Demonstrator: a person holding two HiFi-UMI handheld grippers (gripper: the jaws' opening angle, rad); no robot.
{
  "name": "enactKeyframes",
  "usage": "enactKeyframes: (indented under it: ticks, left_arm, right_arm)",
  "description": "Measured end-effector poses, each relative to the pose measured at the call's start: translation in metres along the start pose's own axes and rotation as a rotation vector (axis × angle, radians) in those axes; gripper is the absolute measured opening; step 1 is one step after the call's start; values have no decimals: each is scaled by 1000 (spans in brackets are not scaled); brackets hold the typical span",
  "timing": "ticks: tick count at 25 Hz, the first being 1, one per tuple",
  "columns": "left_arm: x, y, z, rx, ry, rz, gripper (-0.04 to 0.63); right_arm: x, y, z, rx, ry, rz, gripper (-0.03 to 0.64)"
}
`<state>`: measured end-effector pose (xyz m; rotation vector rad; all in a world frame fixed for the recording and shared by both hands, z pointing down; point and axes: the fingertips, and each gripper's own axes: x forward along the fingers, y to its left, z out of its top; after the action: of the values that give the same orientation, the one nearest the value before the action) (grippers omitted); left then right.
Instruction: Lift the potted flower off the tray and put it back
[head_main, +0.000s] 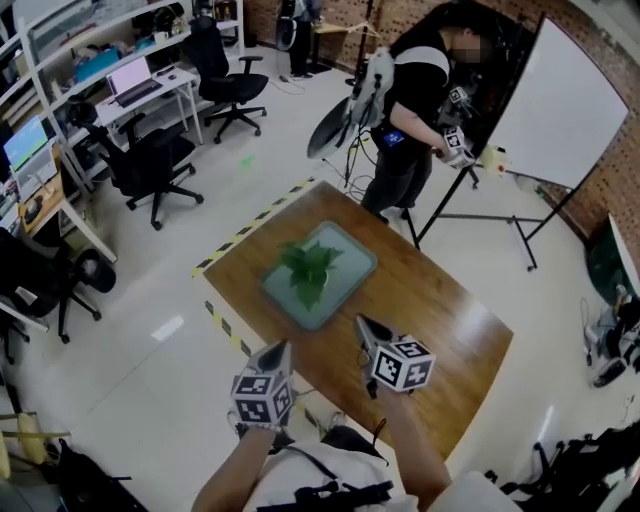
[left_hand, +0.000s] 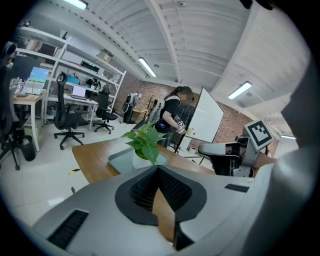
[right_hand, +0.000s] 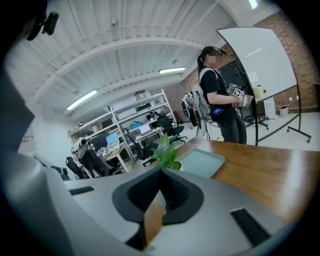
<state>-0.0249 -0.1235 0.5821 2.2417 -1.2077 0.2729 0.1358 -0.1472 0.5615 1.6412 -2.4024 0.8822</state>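
Observation:
The potted flower (head_main: 308, 268), leafy green in a white pot, stands upright in the pale grey tray (head_main: 355, 255) on the wooden table (head_main: 440, 300). Both grippers hover near the table's front edge, well short of the tray. My left gripper (head_main: 280, 347) is shut with nothing in it, and it points at the plant (left_hand: 145, 140) and tray (left_hand: 117, 159). My right gripper (head_main: 362, 322) is also shut and empty, and it shows in the left gripper view (left_hand: 202, 149) at the right. In the right gripper view the plant (right_hand: 167, 150) rises just beyond the closed jaws, at the tray's (right_hand: 202, 162) left.
A person (head_main: 415, 110) stands at the table's far side holding another gripper. A whiteboard on a stand (head_main: 570, 110) is behind at the right. Office chairs (head_main: 150, 165) and desks fill the left. Yellow-black tape (head_main: 250, 225) marks the floor by the table's left edge.

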Motion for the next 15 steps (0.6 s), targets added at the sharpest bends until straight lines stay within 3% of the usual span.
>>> enactKeyframes:
  ticks: [8,15]
  left_arm:
    - [-8,-13,-1,18,14,-7,-5]
    - [-12,-12,4,21,-8,9,-5]
  right_arm:
    - [-14,17,-49,30,47,-24,-2]
    - [-13,11,-55,15,56,-42,-3]
